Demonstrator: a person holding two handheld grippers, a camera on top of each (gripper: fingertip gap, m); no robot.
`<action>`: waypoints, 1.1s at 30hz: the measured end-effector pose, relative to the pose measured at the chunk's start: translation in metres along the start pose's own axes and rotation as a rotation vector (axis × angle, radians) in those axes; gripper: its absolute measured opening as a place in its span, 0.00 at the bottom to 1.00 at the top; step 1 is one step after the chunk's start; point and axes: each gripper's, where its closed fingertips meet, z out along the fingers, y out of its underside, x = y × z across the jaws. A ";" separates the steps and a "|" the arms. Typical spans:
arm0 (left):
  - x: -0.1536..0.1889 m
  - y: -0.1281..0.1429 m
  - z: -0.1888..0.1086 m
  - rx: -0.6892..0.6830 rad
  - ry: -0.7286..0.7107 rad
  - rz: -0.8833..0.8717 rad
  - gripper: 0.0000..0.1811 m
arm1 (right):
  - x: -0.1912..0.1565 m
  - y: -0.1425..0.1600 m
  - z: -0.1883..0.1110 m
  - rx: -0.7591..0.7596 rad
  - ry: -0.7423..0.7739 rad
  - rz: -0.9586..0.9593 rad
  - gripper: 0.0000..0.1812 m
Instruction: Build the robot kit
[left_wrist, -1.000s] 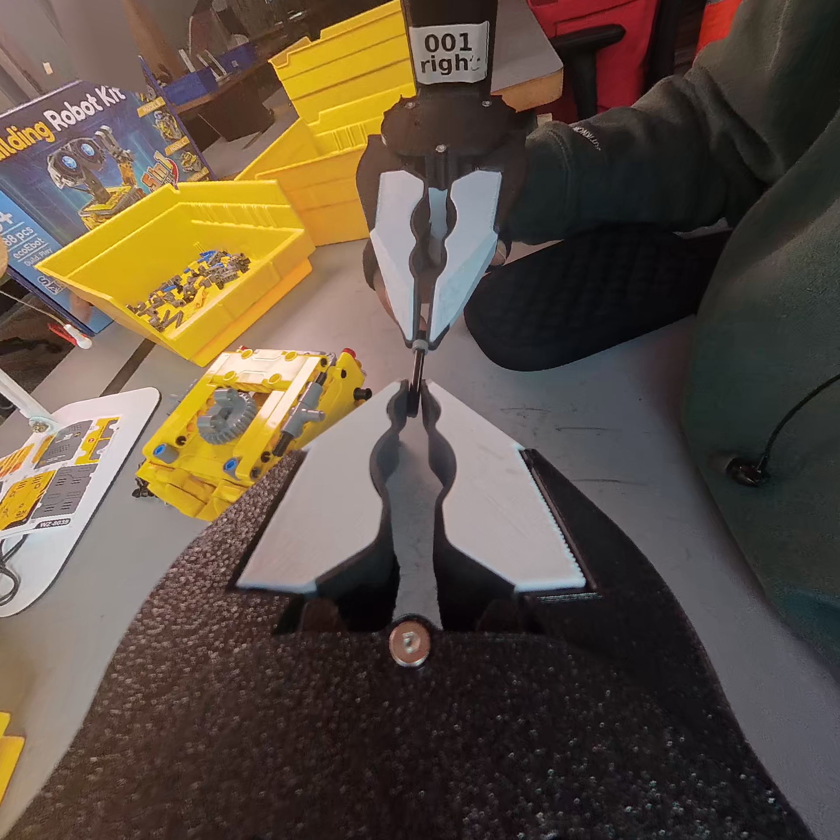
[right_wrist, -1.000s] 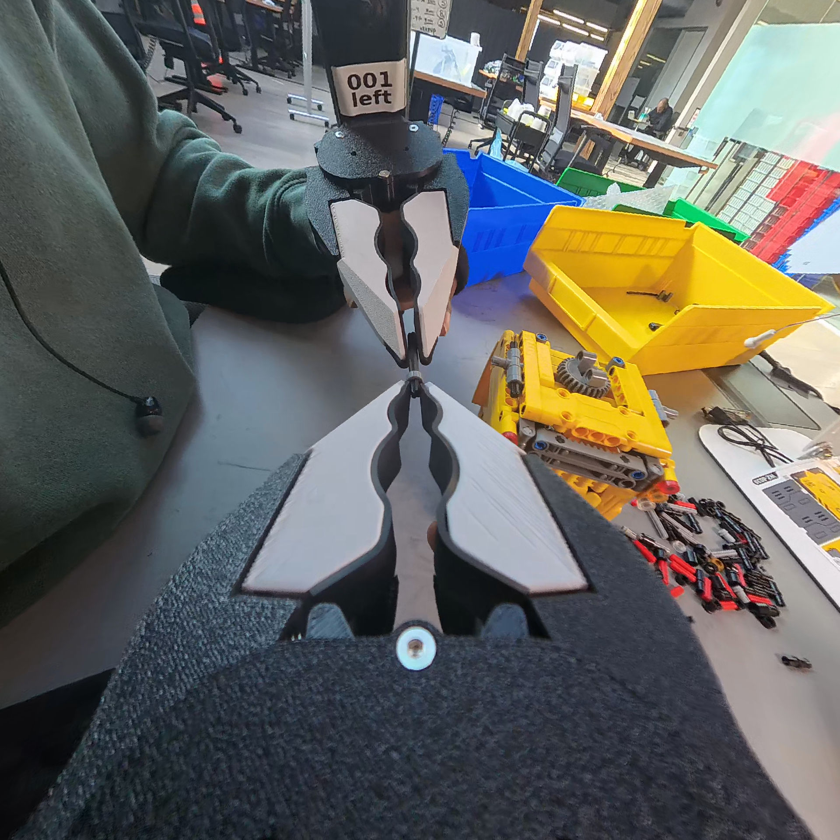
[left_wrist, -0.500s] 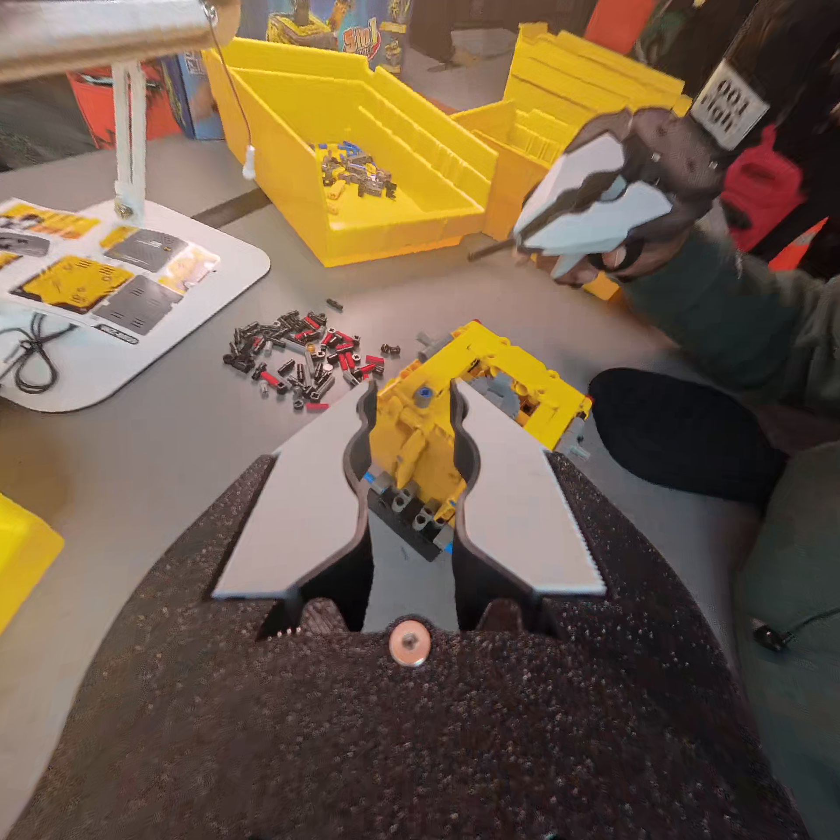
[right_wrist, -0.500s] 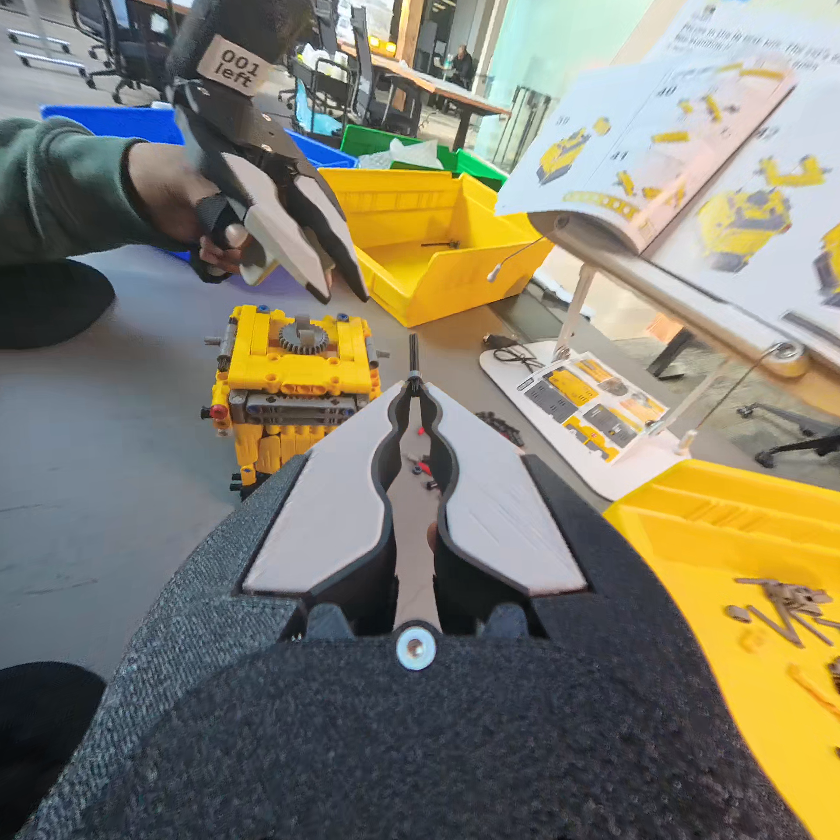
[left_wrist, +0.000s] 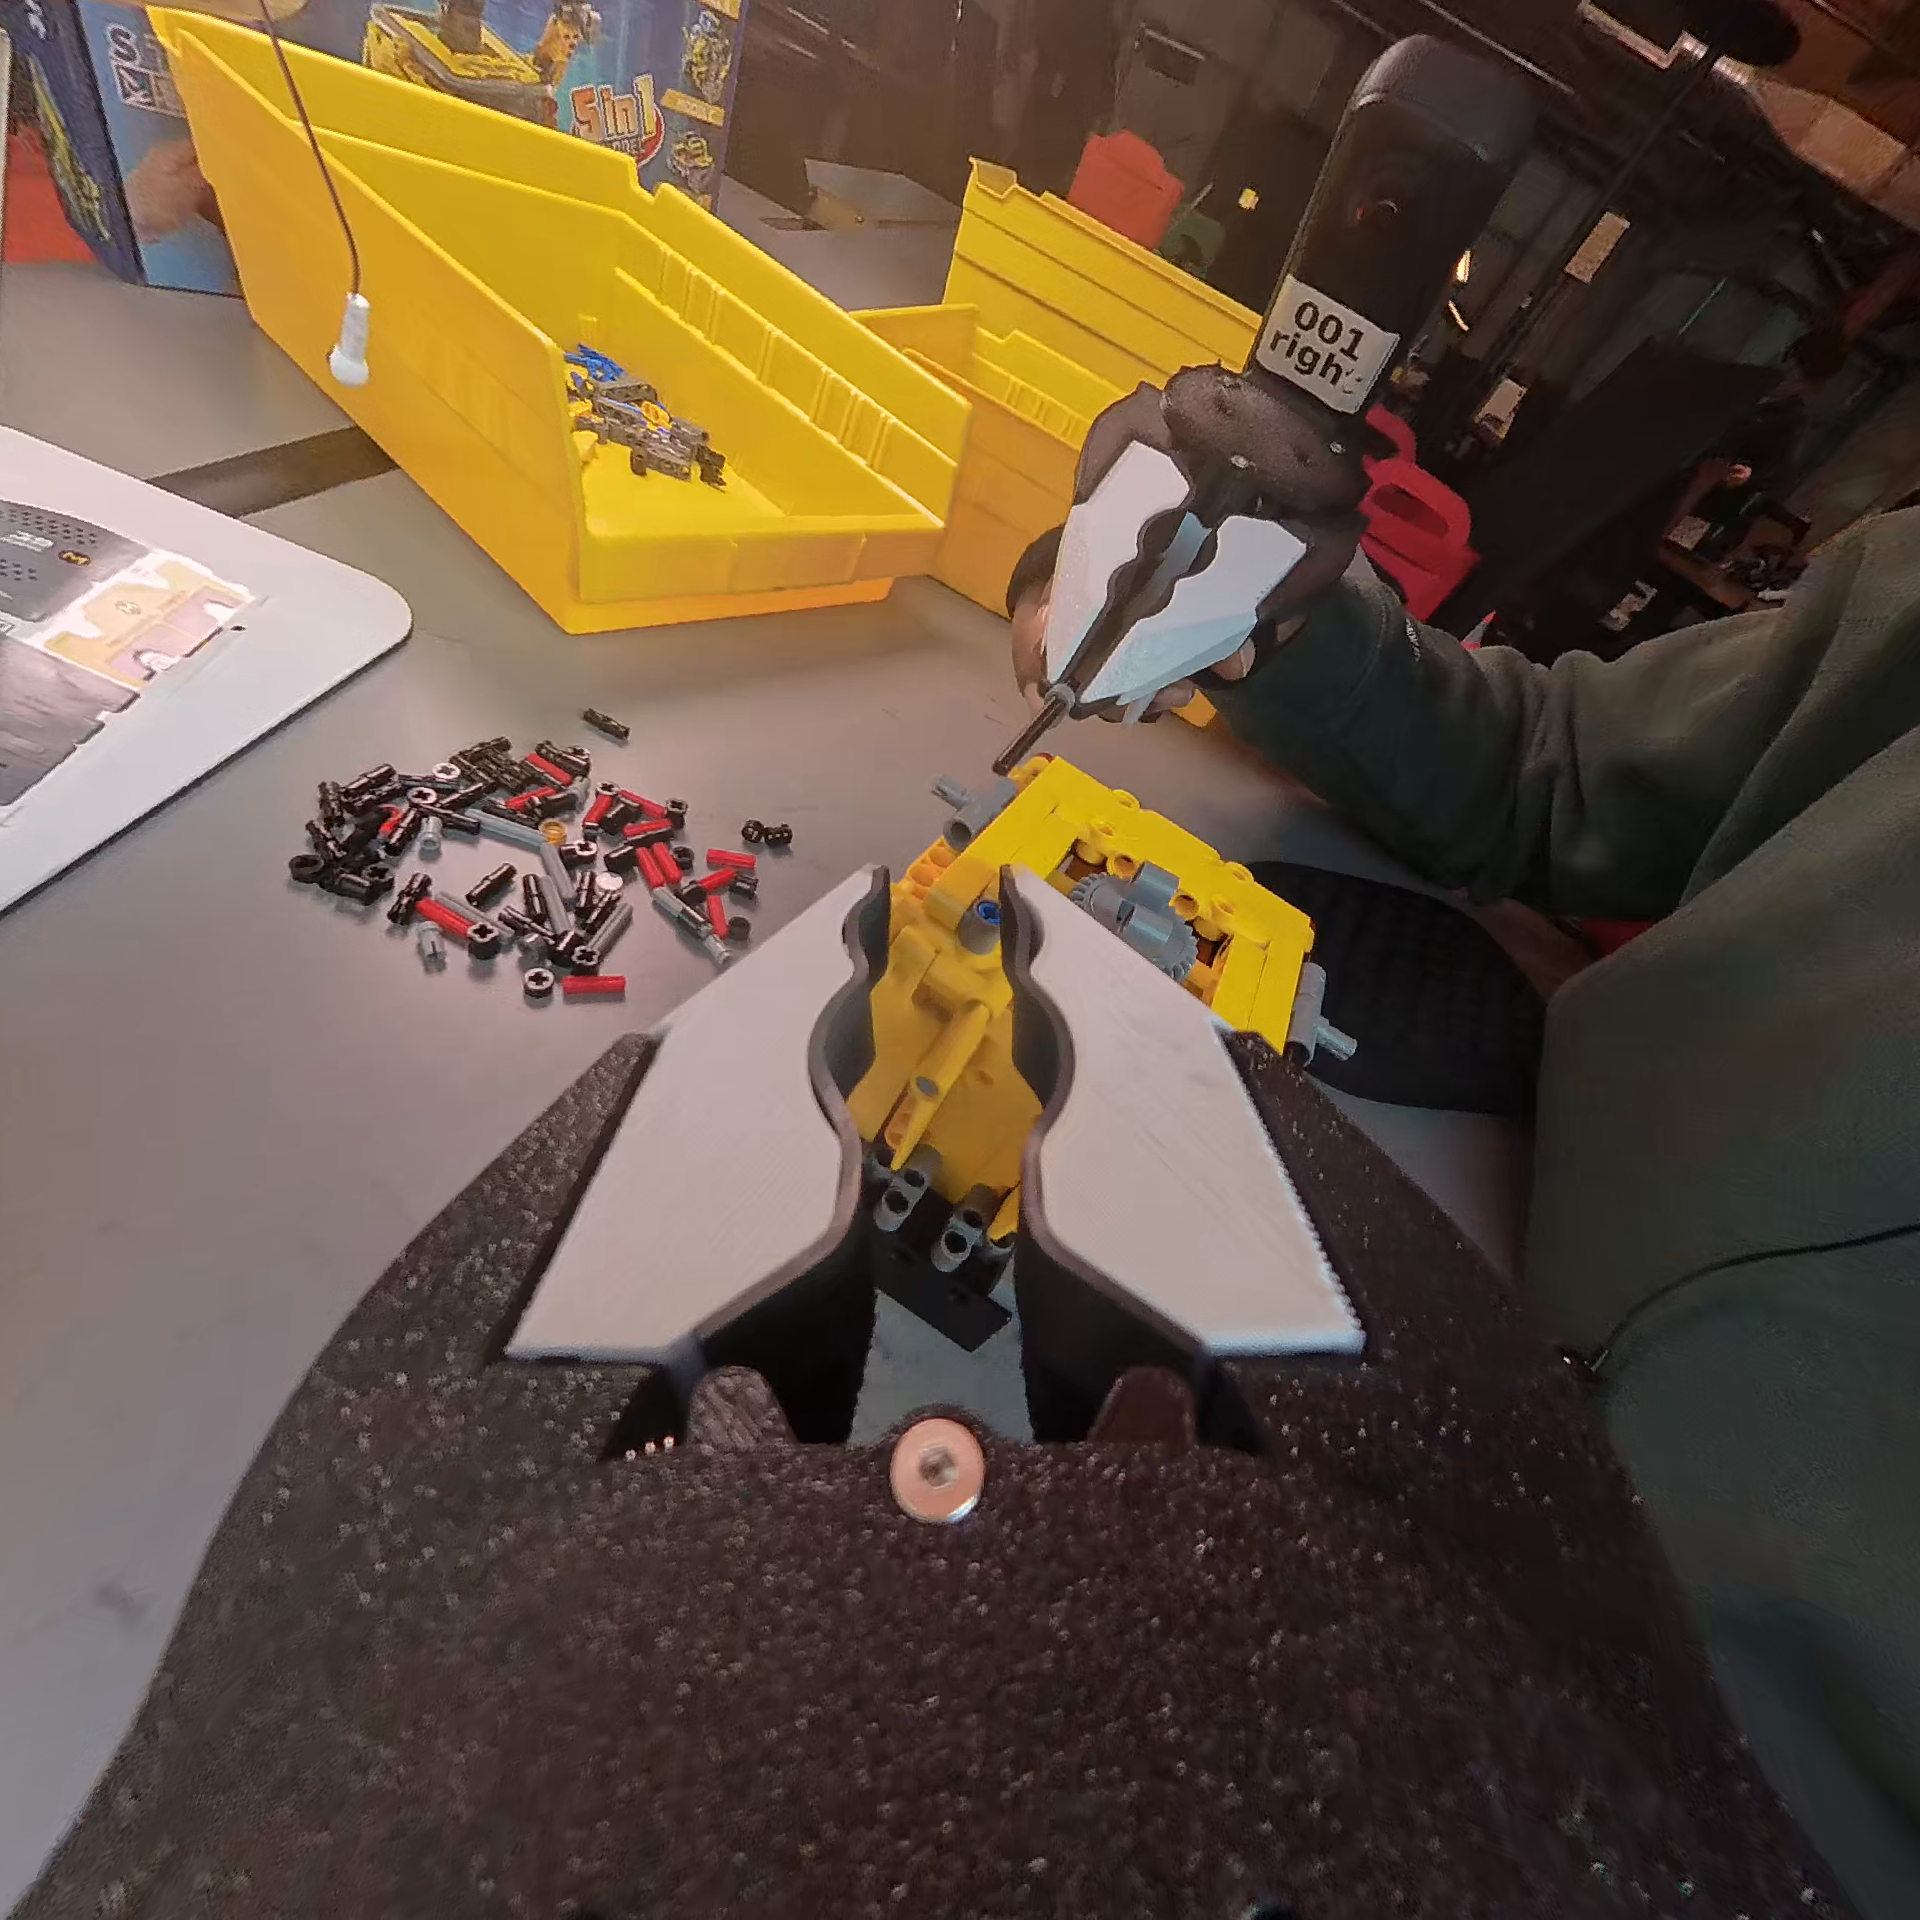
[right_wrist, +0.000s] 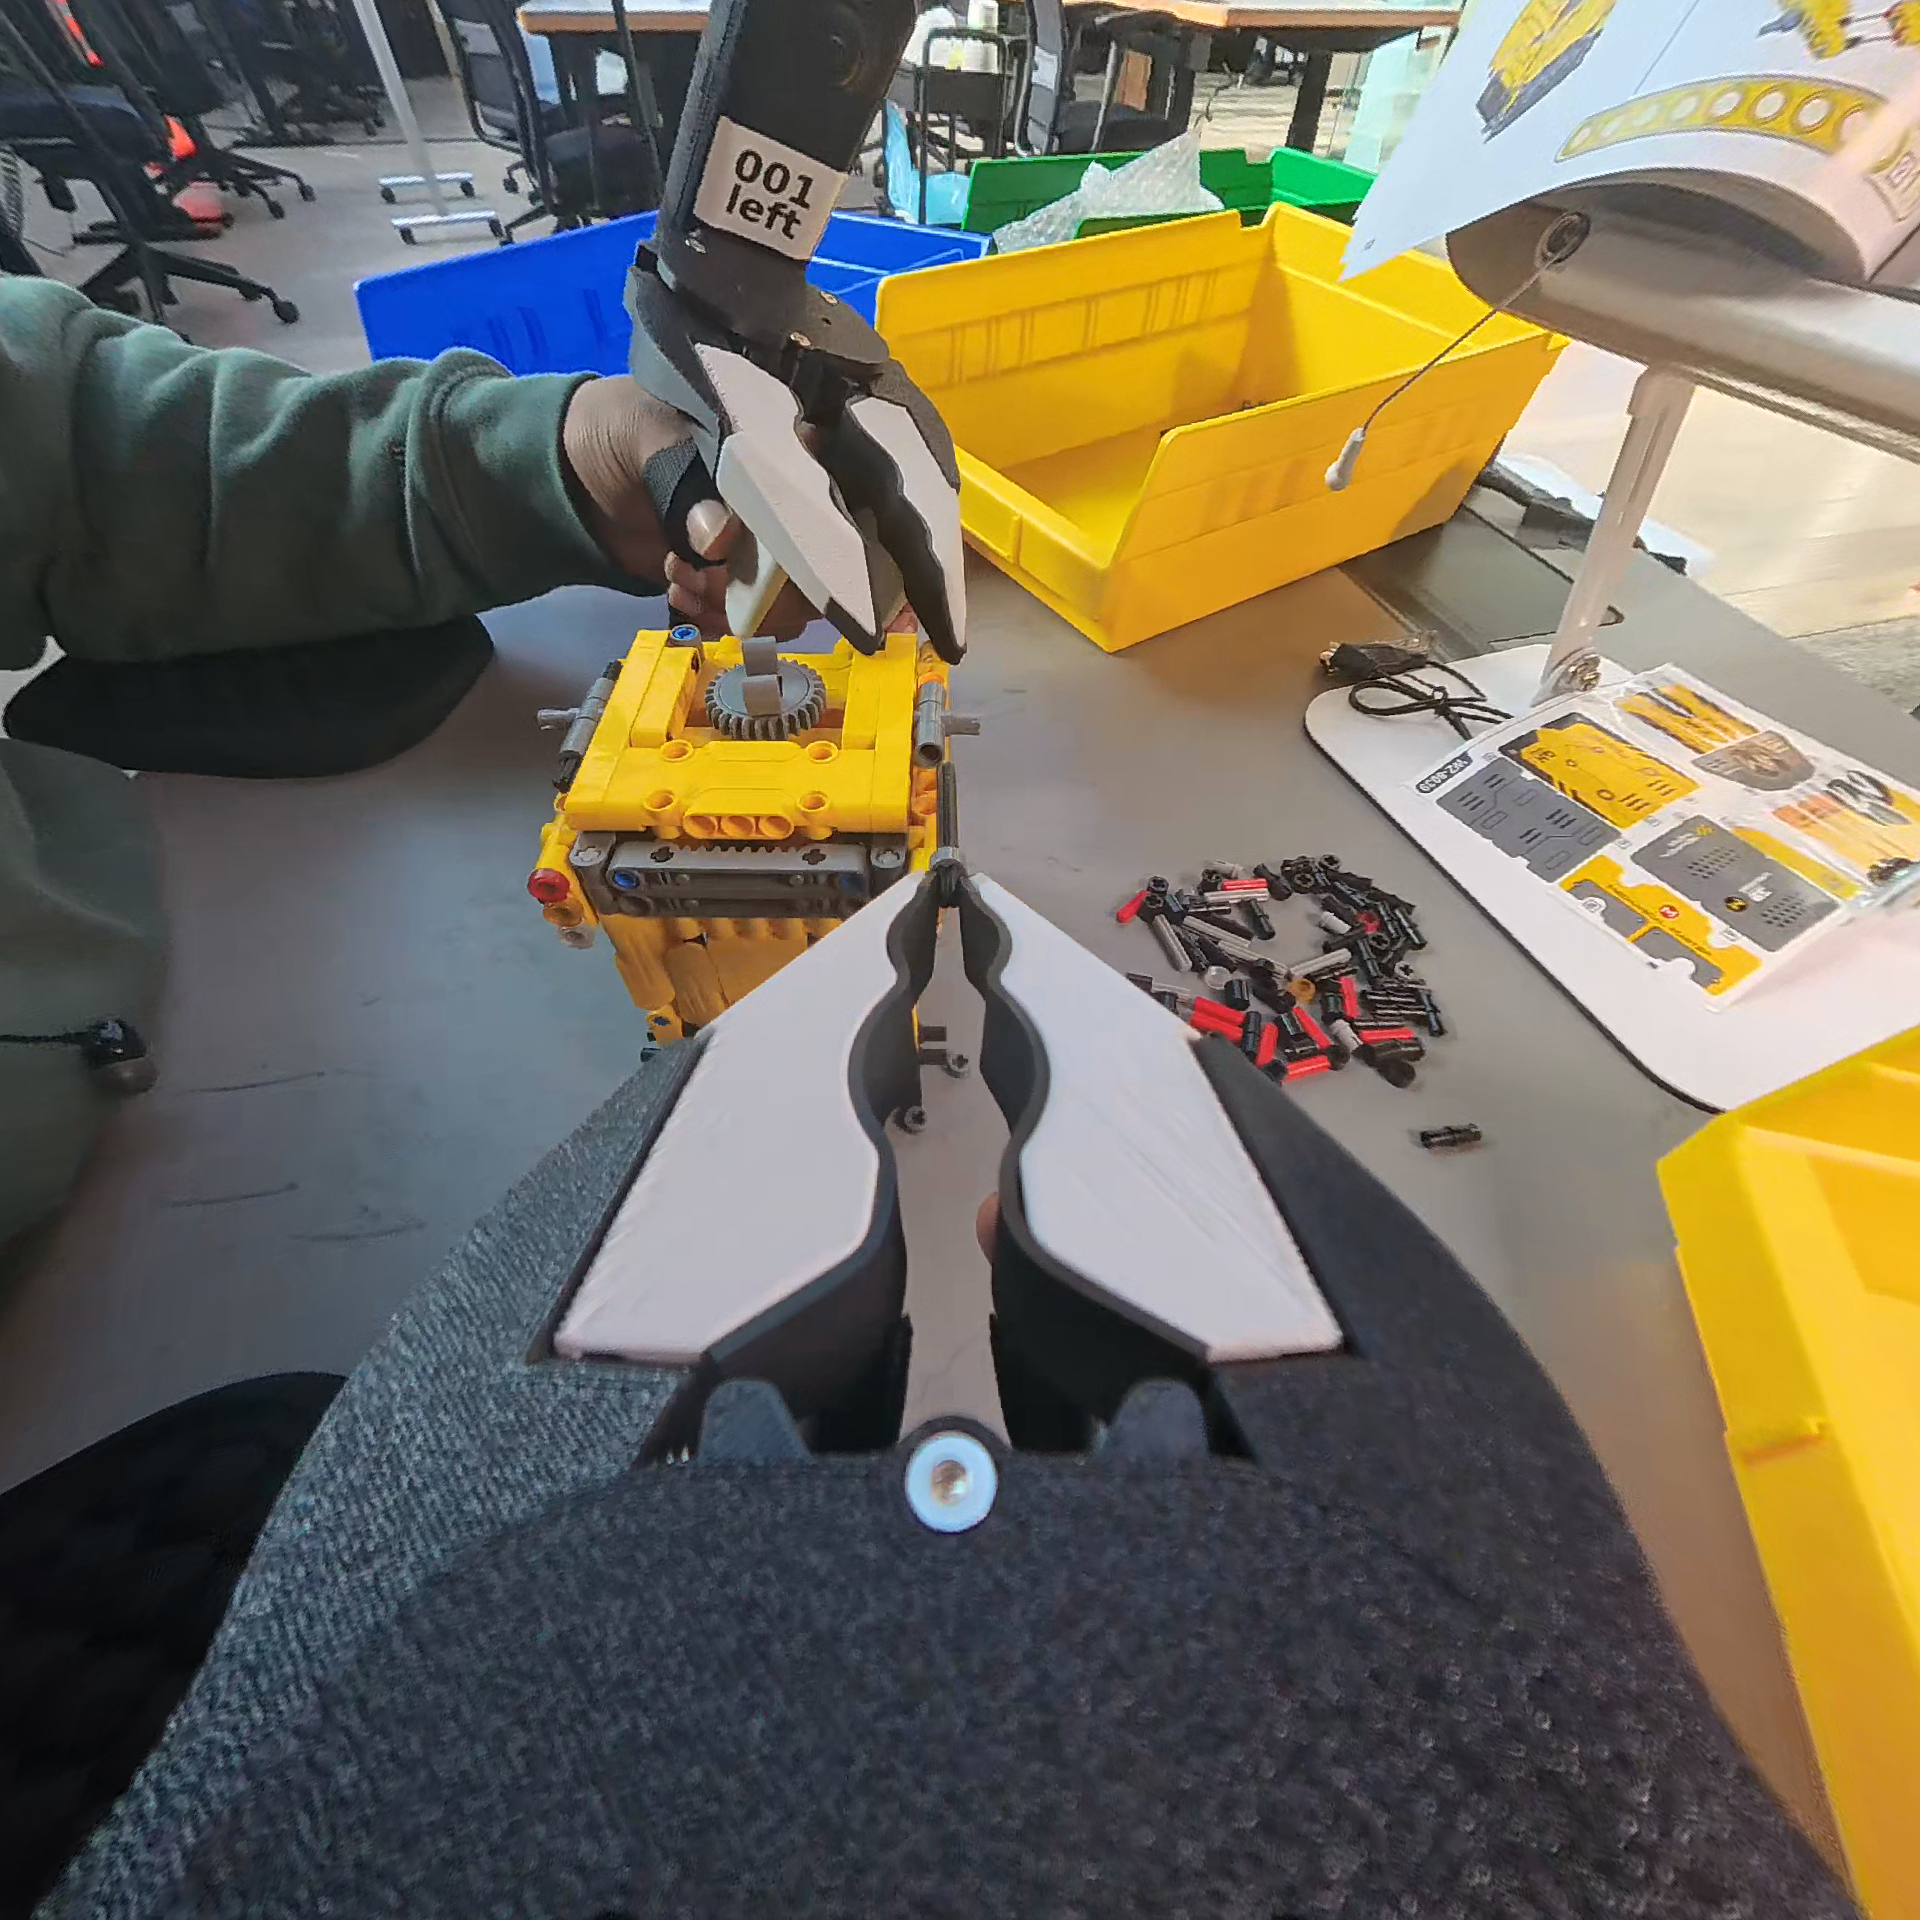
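Yellow brick model (right_wrist: 727, 810) upright, black axle (right_wrist: 945, 821) pinched

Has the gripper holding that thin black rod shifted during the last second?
Yes. The right gripper, shut on the black rod, was tip to tip with the left gripper; it now hangs by the yellow block model's far corner, rod pointing down.

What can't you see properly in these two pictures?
- Left wrist view: the lower front of the yellow brick model is hidden behind the left tool, so whether its fingers touch it is unclear.
- Right wrist view: the model's right lower side is covered by the right tool, which pinches a thin black rod.
- Both views: the pile of small black and red pins is too small to sort by kind.
- Right wrist view: the yellow bin is cut off by the right edge.
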 end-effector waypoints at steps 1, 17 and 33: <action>0.001 0.000 0.001 -0.004 0.003 0.009 0.11 | -0.001 0.001 0.001 -0.005 -0.008 -0.003 0.02; 0.007 0.001 0.002 -0.034 -0.055 0.094 0.08 | -0.008 0.005 0.014 -0.085 -0.080 0.094 0.02; 0.010 0.002 -0.002 -0.019 -0.053 0.135 0.10 | 0.004 0.000 0.010 -0.045 -0.221 0.130 0.00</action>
